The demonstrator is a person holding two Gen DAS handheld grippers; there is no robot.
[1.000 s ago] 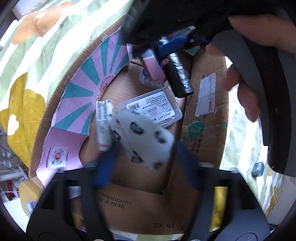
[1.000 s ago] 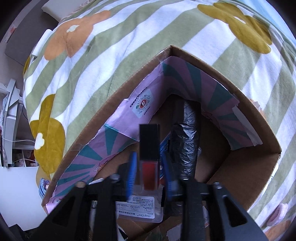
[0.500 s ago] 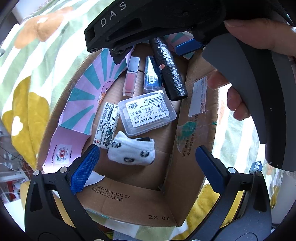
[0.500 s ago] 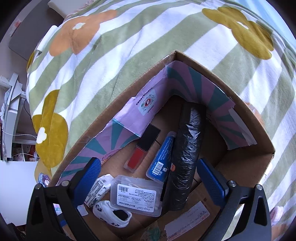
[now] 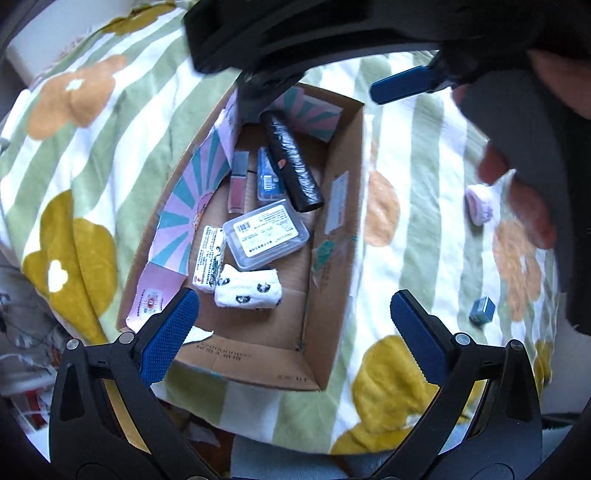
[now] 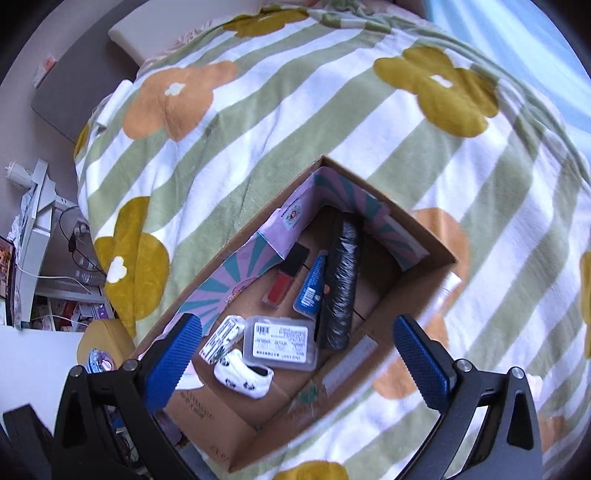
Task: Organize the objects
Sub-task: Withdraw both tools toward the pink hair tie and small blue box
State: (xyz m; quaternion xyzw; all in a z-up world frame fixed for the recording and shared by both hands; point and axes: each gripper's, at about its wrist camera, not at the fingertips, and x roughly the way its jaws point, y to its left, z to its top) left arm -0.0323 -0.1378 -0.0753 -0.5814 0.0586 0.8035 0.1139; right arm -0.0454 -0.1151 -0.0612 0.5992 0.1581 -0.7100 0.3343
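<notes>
A cardboard box (image 5: 332, 229) (image 6: 424, 240) lies on a striped flowered blanket. Inside lie a white patterned sock (image 5: 247, 290) (image 6: 243, 374), a clear plastic case (image 5: 266, 232) (image 6: 280, 343), a small white printed box (image 5: 208, 258) (image 6: 221, 338), a red lip gloss (image 5: 237, 182) (image 6: 284, 277), a blue tube (image 5: 269, 177) (image 6: 312, 284) and a black roll (image 5: 291, 162) (image 6: 341, 280). My left gripper (image 5: 295, 332) is open and empty above the box's near end. My right gripper (image 6: 299, 354) is open and empty above the box; it shows at the top of the left wrist view.
On the blanket right of the box lie a small blue cube (image 5: 482, 310) and a pink rolled item (image 5: 480, 205). A yellow stool (image 6: 103, 339) and cluttered shelves (image 6: 44, 229) stand beyond the bed's left edge. A white pillow (image 6: 147, 29) lies at the far end.
A second ago the left gripper held the sock and the right held the lip gloss. Both let go, opened wide, and have risen away from the box.
</notes>
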